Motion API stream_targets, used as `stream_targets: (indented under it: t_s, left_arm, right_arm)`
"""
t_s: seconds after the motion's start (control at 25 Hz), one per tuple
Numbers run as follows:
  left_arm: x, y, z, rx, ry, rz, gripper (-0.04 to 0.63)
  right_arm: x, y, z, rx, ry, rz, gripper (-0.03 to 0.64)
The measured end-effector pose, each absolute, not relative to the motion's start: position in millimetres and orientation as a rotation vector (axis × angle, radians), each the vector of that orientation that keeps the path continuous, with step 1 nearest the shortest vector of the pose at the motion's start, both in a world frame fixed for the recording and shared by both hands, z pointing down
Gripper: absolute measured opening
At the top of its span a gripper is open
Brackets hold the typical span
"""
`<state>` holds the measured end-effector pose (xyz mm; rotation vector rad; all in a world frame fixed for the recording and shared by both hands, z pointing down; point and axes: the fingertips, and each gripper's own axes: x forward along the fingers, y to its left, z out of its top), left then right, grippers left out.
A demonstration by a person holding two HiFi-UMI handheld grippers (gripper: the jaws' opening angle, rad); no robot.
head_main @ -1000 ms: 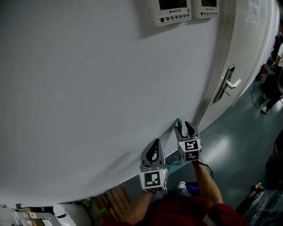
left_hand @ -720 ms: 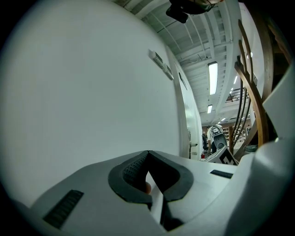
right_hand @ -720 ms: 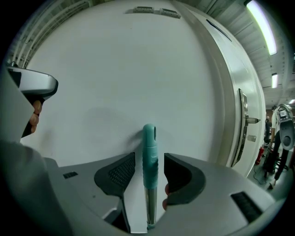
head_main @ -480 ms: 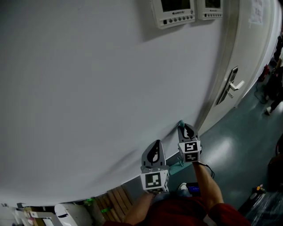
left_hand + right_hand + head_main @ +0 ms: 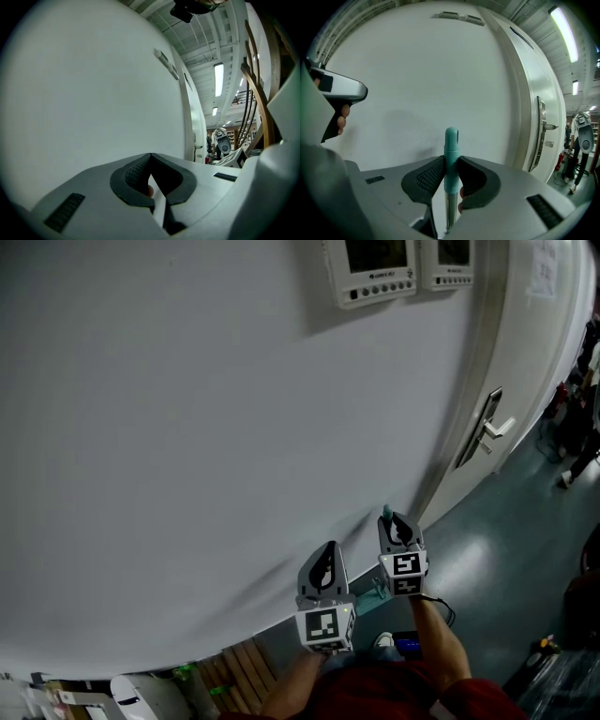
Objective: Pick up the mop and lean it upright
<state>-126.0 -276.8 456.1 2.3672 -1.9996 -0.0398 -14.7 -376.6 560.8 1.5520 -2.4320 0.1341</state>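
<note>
My right hand-held gripper, its jaws having just closed in, pinches the mop by its teal handle tip, lower centre against the wall; held so near the end, it may slip and topple.

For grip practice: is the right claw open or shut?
Shut: the right claw has just been closing; its pads press the mop handle.

We see a plain white wall filling most of the head view. High on it hang two white boxy control panels with small screens, one just beside the other. To their right stands a white door with a metal lever handle. Below lie a glossy grey-green floor and pale wooden slats.
</note>
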Motion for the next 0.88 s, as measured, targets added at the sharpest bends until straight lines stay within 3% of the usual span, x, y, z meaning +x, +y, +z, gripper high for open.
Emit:
stream_targets:
  t_s: [0.88]
  left_arm:
    - [-108, -291, 478, 2.412, -1.916, -0.009, 0.014]
  right_arm:
    - [18, -303, 541, 1.609, -2.462, 0.095, 0.104]
